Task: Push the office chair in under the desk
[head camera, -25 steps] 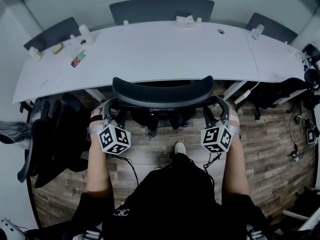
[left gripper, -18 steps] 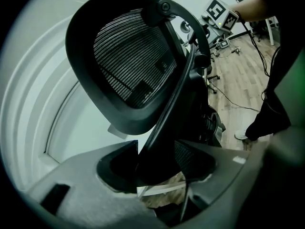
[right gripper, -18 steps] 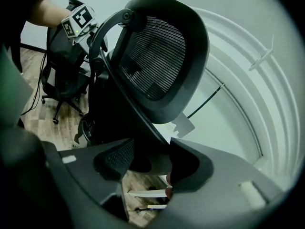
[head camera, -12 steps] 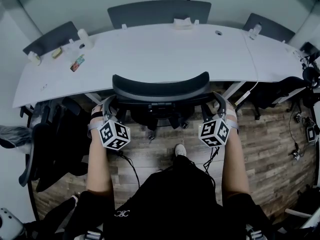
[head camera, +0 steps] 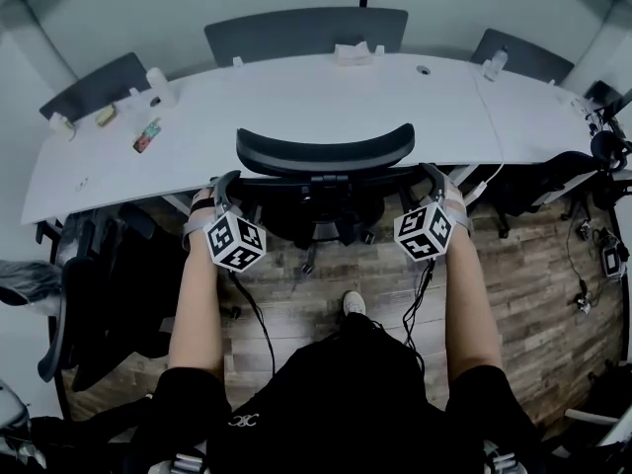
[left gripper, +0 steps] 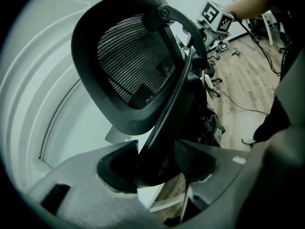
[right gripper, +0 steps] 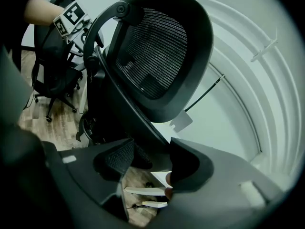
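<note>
The black office chair (head camera: 326, 151) stands at the white desk (head camera: 296, 102), its curved mesh back up against the desk's near edge and its seat below the top. My left gripper (head camera: 223, 184) holds the left side of the back frame, and my right gripper (head camera: 435, 179) holds the right side. In the left gripper view the frame bar (left gripper: 164, 113) runs between the jaws of the left gripper (left gripper: 155, 163), which close on it. The right gripper view shows the mesh back (right gripper: 157, 46), with the right gripper (right gripper: 152, 159) closed on the frame bar the same way.
Three grey chairs (head camera: 306, 28) stand behind the desk. A bottle (head camera: 158, 85), a tissue box (head camera: 353, 52) and small items lie on top. Another black chair (head camera: 99, 275) is at my left. Cables and chair bases (head camera: 583, 265) crowd the wood floor at right. My shoe (head camera: 353, 304) is behind the chair.
The chair has rolled forward toward the desk, and its back now meets the desk edge. Both grippers moved forward with it, still holding the frame.
</note>
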